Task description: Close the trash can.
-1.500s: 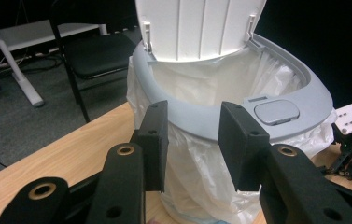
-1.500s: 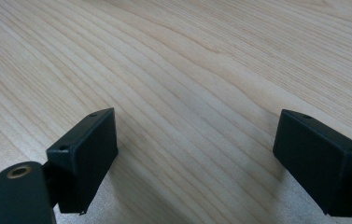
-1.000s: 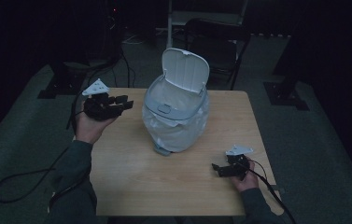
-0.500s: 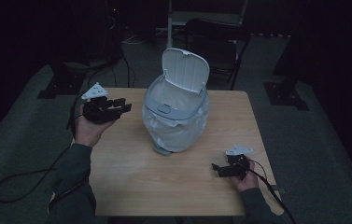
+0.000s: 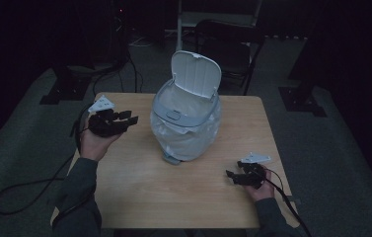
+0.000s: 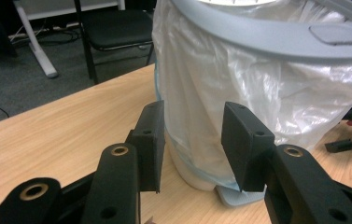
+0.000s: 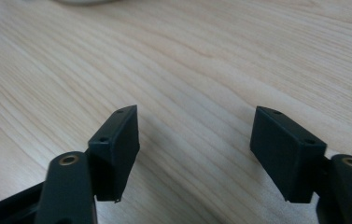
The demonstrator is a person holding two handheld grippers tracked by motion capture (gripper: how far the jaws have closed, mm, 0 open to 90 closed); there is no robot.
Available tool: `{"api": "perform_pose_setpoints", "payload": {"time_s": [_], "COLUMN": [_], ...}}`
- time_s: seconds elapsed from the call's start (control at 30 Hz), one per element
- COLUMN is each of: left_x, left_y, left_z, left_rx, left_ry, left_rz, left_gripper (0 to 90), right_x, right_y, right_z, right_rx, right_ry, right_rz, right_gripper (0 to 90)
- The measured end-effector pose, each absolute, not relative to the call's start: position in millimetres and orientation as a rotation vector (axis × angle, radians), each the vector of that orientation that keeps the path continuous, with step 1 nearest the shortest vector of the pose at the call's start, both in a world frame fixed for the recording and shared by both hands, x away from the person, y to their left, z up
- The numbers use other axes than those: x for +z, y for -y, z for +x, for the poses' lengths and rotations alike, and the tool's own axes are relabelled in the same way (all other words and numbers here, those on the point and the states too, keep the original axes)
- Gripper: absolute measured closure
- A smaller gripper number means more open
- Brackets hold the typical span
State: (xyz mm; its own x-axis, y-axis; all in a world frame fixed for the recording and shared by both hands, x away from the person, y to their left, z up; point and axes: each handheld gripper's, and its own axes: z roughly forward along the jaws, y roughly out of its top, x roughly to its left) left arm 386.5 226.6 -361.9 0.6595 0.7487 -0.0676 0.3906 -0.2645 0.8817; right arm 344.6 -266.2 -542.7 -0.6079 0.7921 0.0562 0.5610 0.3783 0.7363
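Note:
A small bin with a grey rim, an upright white lid and a clear plastic liner stands mid-table. To its left a hand holds my left gripper above the wood, aimed at the bin. Its jaws have just been opening and nothing sits between them. In the left gripper view the left gripper frames the bagged bin wall farther off. My right gripper lies low at the table's front right. The right gripper has just been closing but stands open over bare wood.
The wooden table has free room in front of the bin. A dark chair stands behind the table. Cables trail across the floor at the left, and black stand feet sit on both sides.
My left hand has sunk a little beside the bin. The right hand has kept its place on the table.

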Motion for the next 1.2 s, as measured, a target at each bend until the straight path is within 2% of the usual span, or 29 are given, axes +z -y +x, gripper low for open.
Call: {"api": "perform_pose_setpoints", "payload": {"time_s": [0.3, 0.8, 1.2], "left_x": [-378.3, -397.4, -408.2], "left_y": [-231.0, -234.8, -236.8], "left_z": [382.6, 379.1, 376.5], "left_rx": [0.452, 0.432, 0.413], "left_ry": [-0.917, -0.952, -0.970], "left_rz": [1.886, 1.899, 1.909], "left_gripper": [59.9, 59.9, 59.9], "right_x": [-524.3, -487.2, -462.3], "right_y": [263.0, 251.2, 253.3], "right_z": [338.2, 344.7, 364.5], "right_rx": [1.083, 1.159, 1.206], "right_ry": [-2.241, -2.176, -2.182], "right_rz": [1.189, 1.136, 1.188], "right_gripper": [43.7, 48.7, 64.5]}}
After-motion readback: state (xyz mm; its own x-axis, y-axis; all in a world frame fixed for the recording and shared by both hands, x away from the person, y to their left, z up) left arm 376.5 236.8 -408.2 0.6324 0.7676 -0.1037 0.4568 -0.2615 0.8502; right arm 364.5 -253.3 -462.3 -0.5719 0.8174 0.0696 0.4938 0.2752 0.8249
